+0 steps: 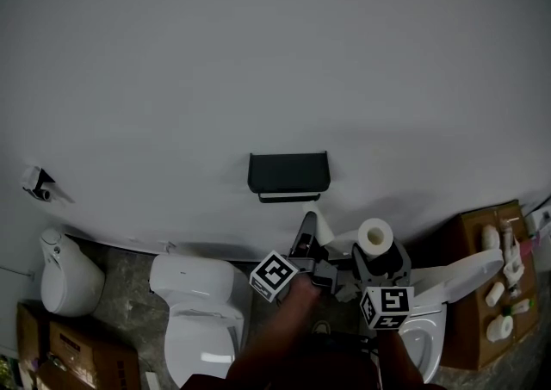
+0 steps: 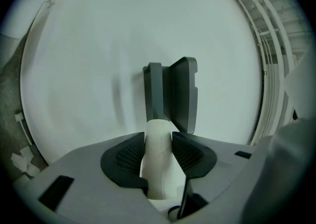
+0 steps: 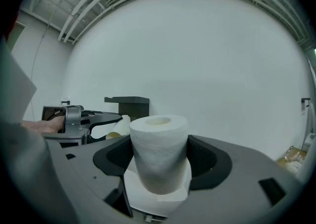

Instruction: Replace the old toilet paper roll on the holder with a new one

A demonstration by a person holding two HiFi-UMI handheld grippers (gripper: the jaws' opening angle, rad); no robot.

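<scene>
Left tongs [image 2: 158, 145] pinch a pale tube [image 2: 159, 173], apparently the old roll's bare core though the dim view leaves me unsure, upright in front of the dark wall holder [image 2: 173, 94] and apart from it. Right tongs [image 3: 160, 157] clamp the new toilet paper roll [image 3: 159, 136] upright, just beside the left tongs, below the holder.

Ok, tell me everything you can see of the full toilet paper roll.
The toilet paper roll is white, thick and soft-looking, with a faintly textured wrap and an open core at the top. It stands upright between the right gripper's dark pads, which press its sides. A loose sheet hangs around its base.
</scene>
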